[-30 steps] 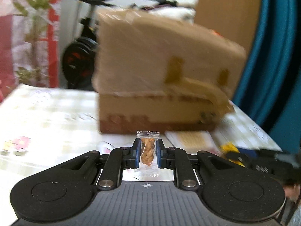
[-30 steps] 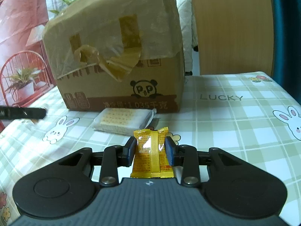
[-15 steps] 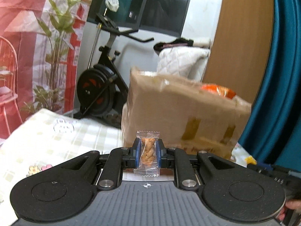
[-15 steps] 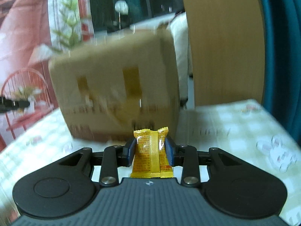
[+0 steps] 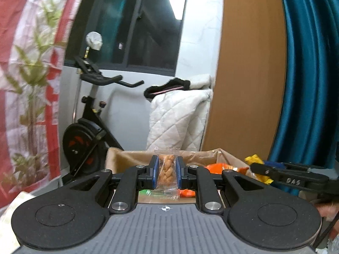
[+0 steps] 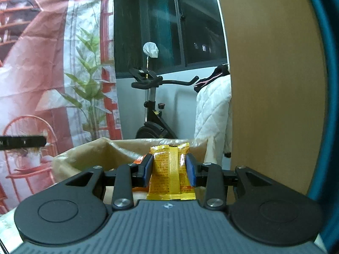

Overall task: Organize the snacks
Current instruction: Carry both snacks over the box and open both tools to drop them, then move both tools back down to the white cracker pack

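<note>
Behind everything stands a dark window, with an exercise bike (image 5: pixel 89 127) at 10 o'clock in the left wrist view, a white quilt (image 5: pixel 178 120) draped at 12 o'clock, a wooden panel (image 5: pixel 247 74) at 2 o'clock and a teal curtain (image 5: pixel 307 84) at 3 o'clock. A red-and-white plant-print hanging (image 6: pixel 53 84) fills 9 o'clock in the right wrist view. The left gripper (image 5: pixel 166 169) has its jaws closed on a clear packet (image 5: pixel 166 170) of twisted brown snack, held upright over the open box (image 5: pixel 131 157), whose far rim shows just beyond the blue pads. Orange packs (image 5: pixel 220 166) lie inside the box at 3 o'clock of the packet. The right gripper (image 6: pixel 169 172) has its jaws clamped on a yellow packet (image 6: pixel 169 173), also upright above the box's lined opening. In the left view the right gripper appears at 3 o'clock, the yellow packet in its tip, near the box's right edge.
</note>
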The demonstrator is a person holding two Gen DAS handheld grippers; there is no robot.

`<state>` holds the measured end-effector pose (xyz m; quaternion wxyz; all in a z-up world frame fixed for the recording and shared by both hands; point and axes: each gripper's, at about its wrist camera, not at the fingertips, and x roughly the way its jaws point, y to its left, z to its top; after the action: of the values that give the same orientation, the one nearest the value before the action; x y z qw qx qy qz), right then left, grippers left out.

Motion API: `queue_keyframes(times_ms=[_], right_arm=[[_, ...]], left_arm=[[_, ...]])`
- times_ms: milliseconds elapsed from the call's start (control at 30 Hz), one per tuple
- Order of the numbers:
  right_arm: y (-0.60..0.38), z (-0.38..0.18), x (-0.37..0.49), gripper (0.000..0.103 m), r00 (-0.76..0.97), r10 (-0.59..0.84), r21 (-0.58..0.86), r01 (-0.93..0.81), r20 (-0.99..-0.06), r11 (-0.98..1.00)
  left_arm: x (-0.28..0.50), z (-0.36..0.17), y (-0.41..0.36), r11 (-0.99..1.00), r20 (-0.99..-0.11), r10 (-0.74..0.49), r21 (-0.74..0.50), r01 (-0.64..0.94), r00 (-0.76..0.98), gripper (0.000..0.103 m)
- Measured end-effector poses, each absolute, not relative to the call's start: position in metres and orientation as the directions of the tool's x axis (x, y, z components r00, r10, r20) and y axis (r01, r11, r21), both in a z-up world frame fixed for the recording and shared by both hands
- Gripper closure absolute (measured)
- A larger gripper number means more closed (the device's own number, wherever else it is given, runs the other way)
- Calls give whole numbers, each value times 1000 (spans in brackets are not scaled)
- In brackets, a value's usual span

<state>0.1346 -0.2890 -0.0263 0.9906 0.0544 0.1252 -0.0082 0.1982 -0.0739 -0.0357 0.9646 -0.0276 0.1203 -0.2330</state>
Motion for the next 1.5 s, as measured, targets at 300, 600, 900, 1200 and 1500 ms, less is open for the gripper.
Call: queue_keyframes(times_ms=[300, 600, 900, 1200, 1500], right_arm=[[-286, -43, 166, 40, 934, -26, 122, 74, -355, 990], [-289, -34, 136, 32, 952, 4, 92, 25, -306, 995], [-282, -27, 134, 53, 947, 25, 68, -3, -320, 998], [-273, -26, 125, 53, 927, 29, 70, -3, -374, 998], [-270, -33, 101, 53, 917, 63, 108, -22, -395, 994]], left_arm=[[245, -54, -105, 893, -336, -440, -64, 446, 833, 43], [224, -58, -82, 888, -352, -452, -96, 449, 819, 43], [205, -53, -74, 888, -346, -450, -81, 452, 823, 43], [194, -57, -79, 885, -383, -457, -101, 455, 803, 43], [180, -70, -75, 873, -431, -480, -147, 465, 764, 43]])
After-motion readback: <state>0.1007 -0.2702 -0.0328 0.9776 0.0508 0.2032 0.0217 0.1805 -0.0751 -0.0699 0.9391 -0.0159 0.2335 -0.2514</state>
